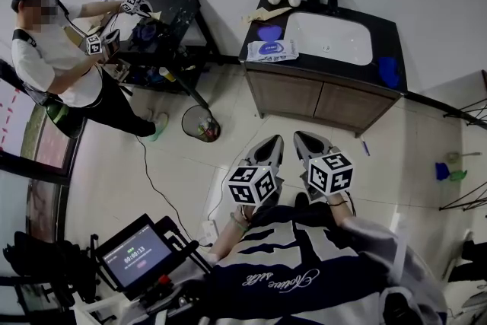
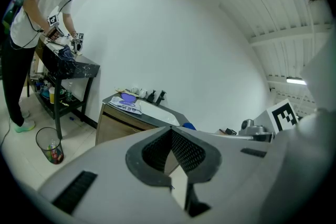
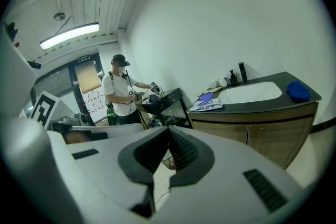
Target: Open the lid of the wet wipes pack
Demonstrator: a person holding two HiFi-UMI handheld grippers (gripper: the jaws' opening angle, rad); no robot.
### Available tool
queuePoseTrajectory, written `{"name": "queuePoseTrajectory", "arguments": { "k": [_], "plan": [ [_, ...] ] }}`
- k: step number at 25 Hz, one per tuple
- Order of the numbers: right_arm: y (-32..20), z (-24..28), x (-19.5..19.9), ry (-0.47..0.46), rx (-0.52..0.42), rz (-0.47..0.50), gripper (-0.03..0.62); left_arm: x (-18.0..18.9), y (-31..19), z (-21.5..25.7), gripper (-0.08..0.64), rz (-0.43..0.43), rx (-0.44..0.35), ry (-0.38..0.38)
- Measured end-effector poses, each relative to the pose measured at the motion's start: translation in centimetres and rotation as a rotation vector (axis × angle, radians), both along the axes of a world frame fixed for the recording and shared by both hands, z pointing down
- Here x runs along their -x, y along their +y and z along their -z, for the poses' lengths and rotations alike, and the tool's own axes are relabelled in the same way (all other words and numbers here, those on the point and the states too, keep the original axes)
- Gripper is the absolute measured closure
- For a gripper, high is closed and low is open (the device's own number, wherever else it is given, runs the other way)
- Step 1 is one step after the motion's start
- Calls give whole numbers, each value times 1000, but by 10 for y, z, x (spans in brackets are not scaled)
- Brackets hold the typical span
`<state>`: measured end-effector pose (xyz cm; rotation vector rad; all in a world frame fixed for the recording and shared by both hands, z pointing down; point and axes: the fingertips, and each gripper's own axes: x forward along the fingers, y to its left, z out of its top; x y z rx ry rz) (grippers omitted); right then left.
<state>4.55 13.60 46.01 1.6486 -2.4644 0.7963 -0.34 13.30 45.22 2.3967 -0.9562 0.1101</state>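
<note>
Two hand-held grippers close to the person's body, well apart from the vanity. Left gripper (image 1: 268, 151) and right gripper (image 1: 310, 144) both have jaws pressed together, holding nothing. The wipes pack (image 1: 272, 49) lies on the counter (image 1: 384, 34), just left of the sink (image 1: 335, 38). Likely risk: unopened jaws would push the light pack along instead of catching its lid

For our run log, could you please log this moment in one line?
left gripper: shut, empty | right gripper: shut, empty | wipes pack: untouched on counter
</note>
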Motion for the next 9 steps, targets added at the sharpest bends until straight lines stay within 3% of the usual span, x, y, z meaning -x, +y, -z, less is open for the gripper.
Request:
{"name": "queuePoseTrajectory", "arguments": {
  "k": [9],
  "plan": [
    [-2,-4,7,3,2,11,594,6,-2,-2,561,3,-4,-4]
  ]
}}
